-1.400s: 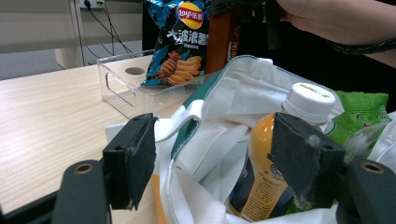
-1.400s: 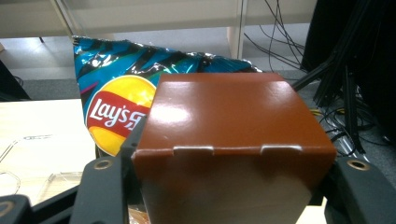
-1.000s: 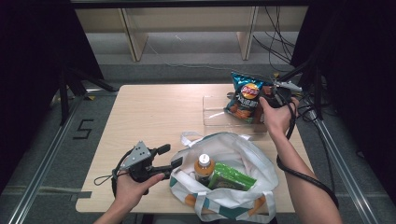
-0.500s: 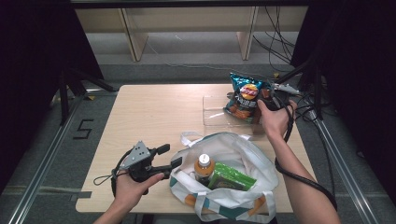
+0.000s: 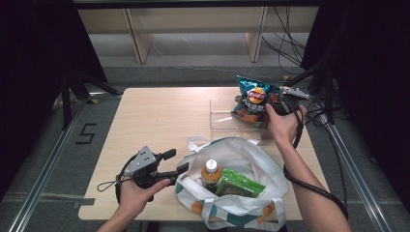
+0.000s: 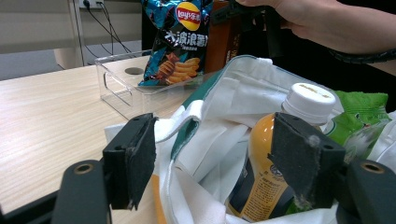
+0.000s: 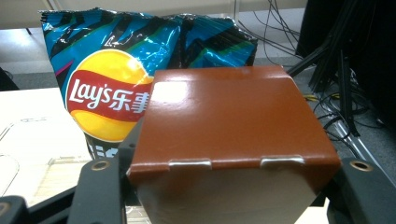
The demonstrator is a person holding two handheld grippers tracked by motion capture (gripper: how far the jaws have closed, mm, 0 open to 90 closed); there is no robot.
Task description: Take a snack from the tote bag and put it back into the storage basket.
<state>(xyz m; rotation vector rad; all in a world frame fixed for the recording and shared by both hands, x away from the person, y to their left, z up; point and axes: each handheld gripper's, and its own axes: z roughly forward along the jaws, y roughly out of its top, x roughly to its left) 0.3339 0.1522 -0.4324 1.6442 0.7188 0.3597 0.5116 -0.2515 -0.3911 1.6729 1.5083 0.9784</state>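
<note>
Pale wooden surface (image 5: 159,121) carries everything. Low at the left, the left gripper (image 5: 176,163) has its fingers spread, one either side of the rim of a white cloth tote bag (image 5: 251,159) (an orange-labelled bottle (image 5: 211,174) stands inside). Farther right, the right gripper (image 7: 224,186) clamps a reddish-brown cardboard box (image 7: 229,121) just beside the blue crisp packet (image 5: 251,99) standing in a clear plastic tray (image 5: 222,118).
</note>
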